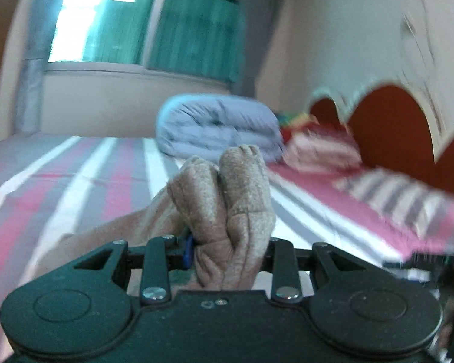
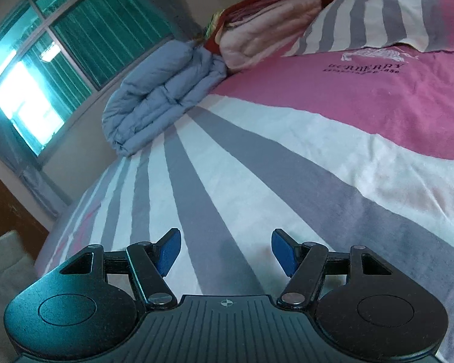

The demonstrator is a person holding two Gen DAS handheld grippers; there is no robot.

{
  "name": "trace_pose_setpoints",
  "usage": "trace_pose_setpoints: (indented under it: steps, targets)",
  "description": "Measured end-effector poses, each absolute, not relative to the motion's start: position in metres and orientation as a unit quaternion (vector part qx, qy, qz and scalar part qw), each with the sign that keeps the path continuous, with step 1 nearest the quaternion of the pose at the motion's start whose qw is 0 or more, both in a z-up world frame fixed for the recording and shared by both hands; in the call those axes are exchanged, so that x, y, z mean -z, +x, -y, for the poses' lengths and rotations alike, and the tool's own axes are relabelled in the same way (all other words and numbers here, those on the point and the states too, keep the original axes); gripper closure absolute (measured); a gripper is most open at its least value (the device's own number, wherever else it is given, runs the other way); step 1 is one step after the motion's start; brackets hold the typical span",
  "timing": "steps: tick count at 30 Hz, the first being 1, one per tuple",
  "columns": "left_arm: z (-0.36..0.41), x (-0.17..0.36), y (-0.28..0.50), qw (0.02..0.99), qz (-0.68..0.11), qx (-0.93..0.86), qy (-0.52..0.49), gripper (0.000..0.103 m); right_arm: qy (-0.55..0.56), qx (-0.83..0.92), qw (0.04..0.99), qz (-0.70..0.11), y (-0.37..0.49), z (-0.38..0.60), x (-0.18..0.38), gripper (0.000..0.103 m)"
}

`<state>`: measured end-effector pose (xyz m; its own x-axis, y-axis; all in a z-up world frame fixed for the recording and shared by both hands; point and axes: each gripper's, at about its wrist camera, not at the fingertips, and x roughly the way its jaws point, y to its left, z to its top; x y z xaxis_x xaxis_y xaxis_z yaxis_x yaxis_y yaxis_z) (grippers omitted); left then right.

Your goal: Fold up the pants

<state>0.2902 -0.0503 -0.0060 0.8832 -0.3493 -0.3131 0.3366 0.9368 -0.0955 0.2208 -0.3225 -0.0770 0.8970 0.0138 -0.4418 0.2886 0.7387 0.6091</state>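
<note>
The pants (image 1: 227,199) are beige-brown fleece. In the left wrist view a thick bunch of them stands up between the jaws of my left gripper (image 1: 227,251), which is shut on it above the striped bed; more of the fabric trails down to the left. A blue pad (image 1: 189,251) shows at the left of the bunch. In the right wrist view my right gripper (image 2: 225,252) is open and empty, its blue pads (image 2: 169,252) wide apart just above the striped bedsheet (image 2: 257,166). No pants show in that view.
A folded grey-blue duvet (image 1: 221,127) (image 2: 163,96) lies at the head of the bed by the window. Folded pink blankets (image 2: 263,21) and a striped pillow (image 2: 378,18) lie beside it. A red headboard (image 1: 387,127) stands on the right.
</note>
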Motion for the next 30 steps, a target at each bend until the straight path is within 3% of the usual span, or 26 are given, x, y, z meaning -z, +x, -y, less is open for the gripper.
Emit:
trace_pose_setpoints:
  steps: [9, 22, 25, 27, 30]
  targets:
    - [0.113, 0.045, 0.277, 0.963, -0.19, 0.181, 0.055, 0.081, 0.241, 0.08, 0.945, -0.206, 0.227, 0.312, 0.072, 0.037]
    - [0.147, 0.071, 0.272, 0.953, -0.209, 0.157, 0.154, 0.08, 0.251, 0.075, 0.935, -0.239, 0.237, 0.319, 0.083, 0.037]
    - [0.154, 0.071, 0.271, 0.951, -0.213, 0.155, 0.165, 0.067, 0.25, 0.075, 0.935, -0.242, 0.237, 0.318, 0.083, 0.037]
    - [0.159, 0.071, 0.269, 0.949, -0.214, 0.166, 0.164, 0.042, 0.247, 0.077, 0.935, -0.244, 0.236, 0.317, 0.082, 0.037]
    - [0.165, 0.07, 0.264, 0.947, -0.215, 0.182, 0.156, 0.036, 0.244, 0.081, 0.934, -0.248, 0.237, 0.315, 0.082, 0.037]
